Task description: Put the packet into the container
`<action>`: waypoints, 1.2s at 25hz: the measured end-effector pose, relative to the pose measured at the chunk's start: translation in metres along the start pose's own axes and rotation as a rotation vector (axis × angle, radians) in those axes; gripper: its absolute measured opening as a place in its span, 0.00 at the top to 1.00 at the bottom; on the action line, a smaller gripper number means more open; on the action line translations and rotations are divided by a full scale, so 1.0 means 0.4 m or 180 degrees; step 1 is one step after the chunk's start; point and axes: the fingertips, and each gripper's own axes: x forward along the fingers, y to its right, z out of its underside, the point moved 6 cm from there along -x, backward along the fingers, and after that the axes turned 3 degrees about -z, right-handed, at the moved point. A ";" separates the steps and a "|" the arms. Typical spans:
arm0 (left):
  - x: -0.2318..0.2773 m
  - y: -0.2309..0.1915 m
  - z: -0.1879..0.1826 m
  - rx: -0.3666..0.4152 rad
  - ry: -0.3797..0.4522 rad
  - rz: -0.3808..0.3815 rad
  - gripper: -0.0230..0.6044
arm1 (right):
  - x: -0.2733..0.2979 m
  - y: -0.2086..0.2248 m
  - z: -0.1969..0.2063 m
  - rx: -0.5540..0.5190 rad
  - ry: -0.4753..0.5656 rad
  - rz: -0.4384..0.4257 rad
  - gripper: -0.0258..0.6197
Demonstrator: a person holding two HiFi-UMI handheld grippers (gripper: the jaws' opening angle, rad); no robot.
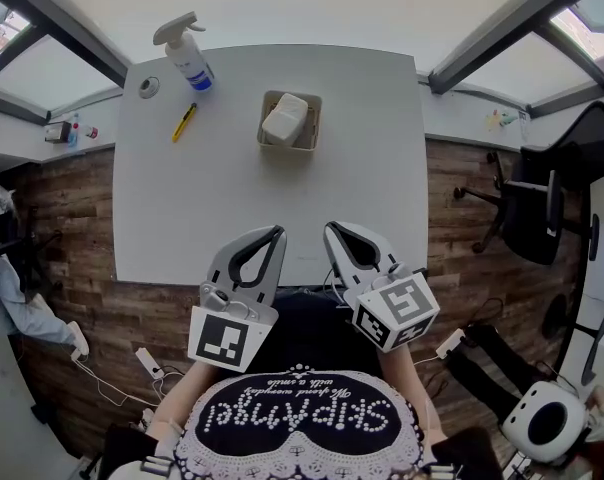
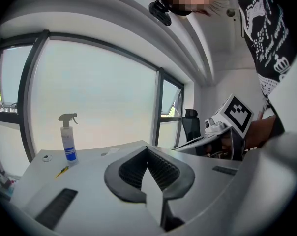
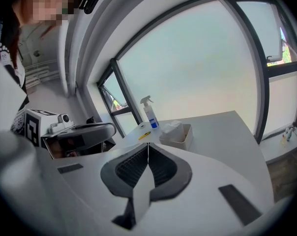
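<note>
Your packet (image 1: 284,120) lies in the container (image 1: 313,128), which stands on the table (image 1: 362,148) toward its far edge. Left of the container lies a pen (image 1: 184,122), with the spray bottle (image 1: 187,56) behind it near the far left corner. Your left gripper (image 1: 279,231) and right gripper (image 1: 332,228) are side by side over the table's near edge, well apart from the container.

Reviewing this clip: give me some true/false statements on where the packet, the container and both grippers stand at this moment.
1. The packet lies inside the container. True.
2. The left gripper holds the packet. False: its jaws are shut on nothing.
3. The spray bottle stands upright on the table. True.
4. The right gripper has its jaws wide apart. False: they are together and empty.
5. The yellow tool lies inside the container. False: it lies on the table beside the spray bottle.
</note>
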 end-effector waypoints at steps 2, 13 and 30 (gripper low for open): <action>0.002 -0.011 0.004 -0.0055 -0.0030 -0.0032 0.95 | 0.019 -0.017 0.006 -0.0049 -0.0110 -0.0125 0.94; 0.003 -0.040 0.017 -0.0038 -0.0208 -0.0174 0.95 | 0.061 -0.057 0.020 -0.0232 -0.0416 -0.0388 0.94; 0.010 -0.044 0.015 -0.0078 -0.0186 -0.0151 0.95 | 0.054 -0.047 0.018 -0.0251 -0.0414 -0.0317 0.94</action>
